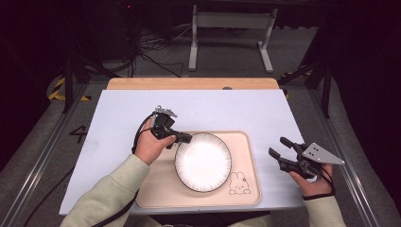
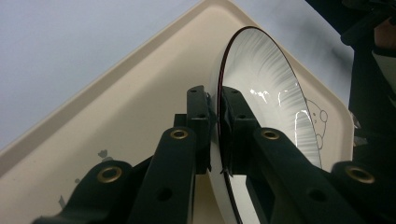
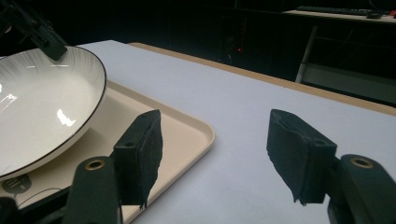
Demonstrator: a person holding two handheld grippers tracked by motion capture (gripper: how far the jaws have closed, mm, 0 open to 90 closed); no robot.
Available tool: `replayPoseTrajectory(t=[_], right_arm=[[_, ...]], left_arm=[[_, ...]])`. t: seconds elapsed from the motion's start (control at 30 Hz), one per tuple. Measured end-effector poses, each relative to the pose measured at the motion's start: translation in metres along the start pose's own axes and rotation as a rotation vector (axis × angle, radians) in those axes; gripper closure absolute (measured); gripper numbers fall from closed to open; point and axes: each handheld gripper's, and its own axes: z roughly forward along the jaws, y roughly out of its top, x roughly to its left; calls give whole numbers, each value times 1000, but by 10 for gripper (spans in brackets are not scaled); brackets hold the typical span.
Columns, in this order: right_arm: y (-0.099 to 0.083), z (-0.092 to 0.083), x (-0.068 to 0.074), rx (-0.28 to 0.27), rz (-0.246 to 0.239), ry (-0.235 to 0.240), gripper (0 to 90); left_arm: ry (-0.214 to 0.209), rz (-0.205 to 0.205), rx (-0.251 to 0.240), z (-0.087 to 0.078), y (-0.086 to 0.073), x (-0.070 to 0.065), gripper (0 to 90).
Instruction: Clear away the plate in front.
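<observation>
A round white plate with a thin dark rim [image 1: 203, 161] sits on a flat cream plastic tray with a little bunny drawing [image 1: 245, 189], a bit left of the tray's middle. The tray lies near the front edge of the pale grey counter [image 1: 123, 109].

The left gripper [image 1: 186, 138] reaches in from the left, and its fingers [image 2: 198, 122] are pinched tight on the plate's far left rim. In the left gripper view one finger presses under the rim and one presses on top, and the plate looks tipped up on that side. In the right gripper view the plate also looks lifted a little off the tray, with a shadow under it.

The right gripper [image 1: 280, 147] is over the counter to the right of the tray, well apart from the plate. Its fingers [image 3: 140, 149] stand apart with bare counter between them. They hold nothing.

The bunny drawing is on the tray's near right corner, just beside the plate. The tray has a low raised edge all round. There is bare tray to the right of the plate. The counter is bare on the far side and the left side. A strip of light wood [image 1: 189, 83] runs along the counter's far edge. Past it are the dark floor, black cables [image 1: 151, 52] and a white metal stand [image 1: 231, 33].
</observation>
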Motion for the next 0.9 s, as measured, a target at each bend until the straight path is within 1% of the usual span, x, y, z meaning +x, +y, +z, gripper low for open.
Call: replayPoseTrajectory(t=[0.07, 0.17, 0.37, 0.47, 0.57, 0.77, 0.9], right_arm=[[0, 0, 0, -1, 3, -1, 367], [-1, 0, -1, 0, 4, 2, 367], [-1, 1, 0, 5, 4, 0, 365], [-1, 1, 0, 4, 3, 1, 361], [-1, 1, 0, 3, 4, 2, 358], [-1, 1, 0, 3, 6, 1, 354], [-1, 1, 0, 3, 8, 0, 349]], left_arm=[[-15, -4, -9, 1, -1, 3, 835], [-19, -11, -14, 2, -3, 7, 837], [-24, -26, -10, 6, -4, 13, 840], [-36, -28, -3, 8, -4, 17, 841], [-47, -45, 0, 10, -5, 21, 842], [-35, -54, 19, 16, -7, 29, 848], [-34, -67, 29, 19, -9, 32, 852]])
